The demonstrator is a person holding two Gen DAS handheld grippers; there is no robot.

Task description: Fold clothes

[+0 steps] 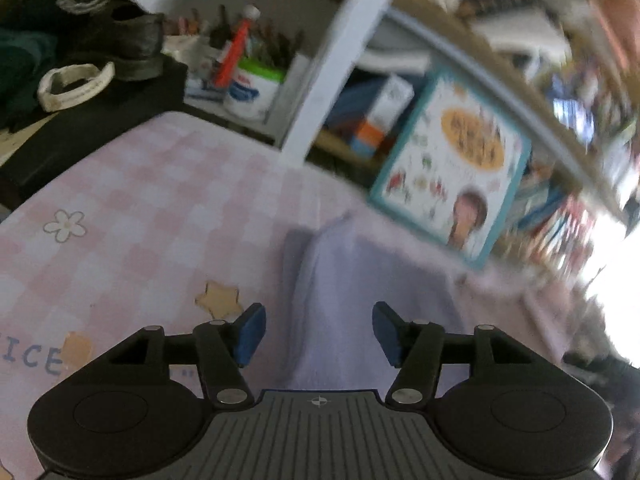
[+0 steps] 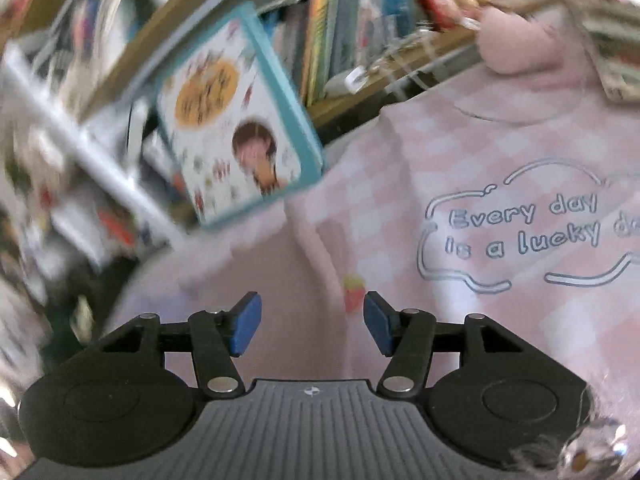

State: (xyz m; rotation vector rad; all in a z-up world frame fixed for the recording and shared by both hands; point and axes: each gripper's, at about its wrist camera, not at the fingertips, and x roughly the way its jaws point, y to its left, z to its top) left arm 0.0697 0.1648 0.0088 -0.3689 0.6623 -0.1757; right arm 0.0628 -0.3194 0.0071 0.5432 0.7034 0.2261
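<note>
Left wrist view: the left gripper [image 1: 319,334] is seen at the bottom of the frame with its 2 blue pads [image 1: 251,334] spread apart, and nothing is pinched between them. Beyond the gap, at lower centre, a pale lilac garment [image 1: 352,280] is spread on a pink checked cloth [image 1: 140,184] (a flower, 2 stars and some letters are printed on it at the left edge). At the upper left a dark shoe [image 1: 132,42] and a white band [image 1: 74,84] are seen on a black surface. A white cup of pens [image 1: 250,88] stands at upper centre, and a picture book with a teal border [image 1: 452,172] is propped at centre right against blurred shelves.

Right wrist view: the right gripper [image 2: 312,330] is likewise held with its pads parted and empty. Below and ahead of it, at lower centre, pinkish fabric is seen, though whether it is the garment or the cloth cannot be told through the blur. The checked cloth [image 2: 500,140] fills the right half, printed with "Every day is a lucky". The same picture book [image 2: 236,128] leans at upper left, below a shelf of books [image 2: 352,28].
</note>
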